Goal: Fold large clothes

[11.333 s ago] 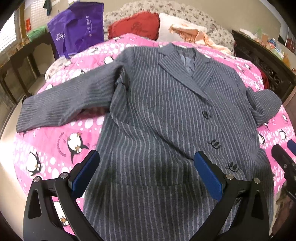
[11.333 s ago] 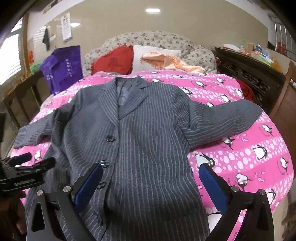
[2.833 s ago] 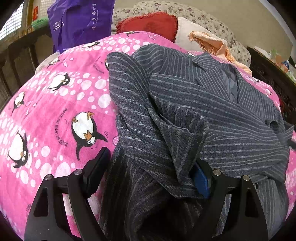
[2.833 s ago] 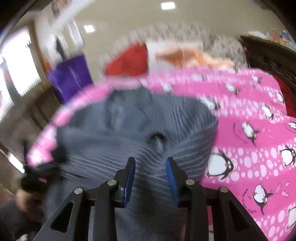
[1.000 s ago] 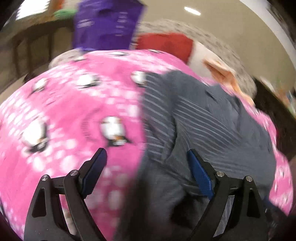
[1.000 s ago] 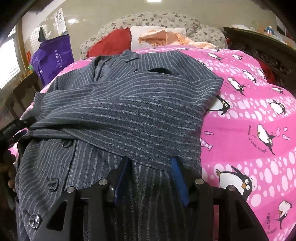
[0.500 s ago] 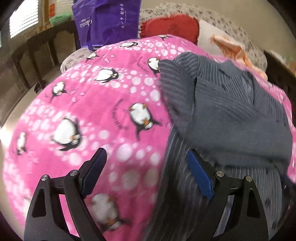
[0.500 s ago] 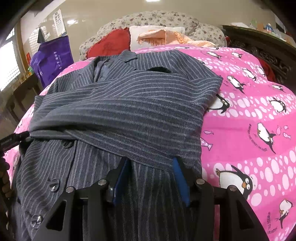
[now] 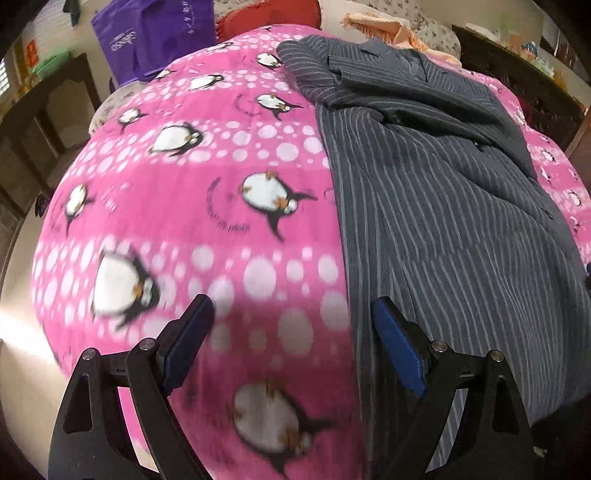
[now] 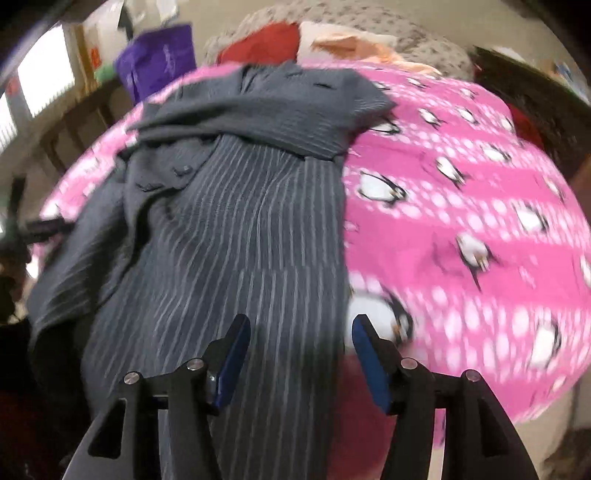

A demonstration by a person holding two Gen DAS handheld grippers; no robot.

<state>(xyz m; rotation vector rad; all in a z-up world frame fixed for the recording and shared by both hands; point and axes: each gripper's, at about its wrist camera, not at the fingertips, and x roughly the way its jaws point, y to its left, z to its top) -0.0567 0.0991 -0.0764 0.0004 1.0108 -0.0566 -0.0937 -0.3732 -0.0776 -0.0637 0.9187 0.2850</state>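
Note:
A grey pinstriped jacket (image 9: 443,192) lies on a pink penguin blanket (image 9: 192,206), both sleeves folded across its chest. My left gripper (image 9: 291,332) is open and empty, above the jacket's left edge near the hem. In the right wrist view the jacket (image 10: 236,229) runs from collar to hem. My right gripper (image 10: 299,347) is open and empty above the jacket's right edge near the hem, with the blanket (image 10: 461,229) to its right. This view is blurred.
A purple bag (image 9: 155,33), a red cushion (image 9: 266,14) and an orange cloth (image 9: 376,29) lie at the bed's head. Dark wooden furniture stands at the left (image 9: 40,122) and right (image 9: 532,85). The bed edge drops off near both grippers.
Both grippers have pulled back from the folded sleeves toward the jacket's hem. The right gripper, which was narrowly parted at the sleeve, now stands wider open and empty.

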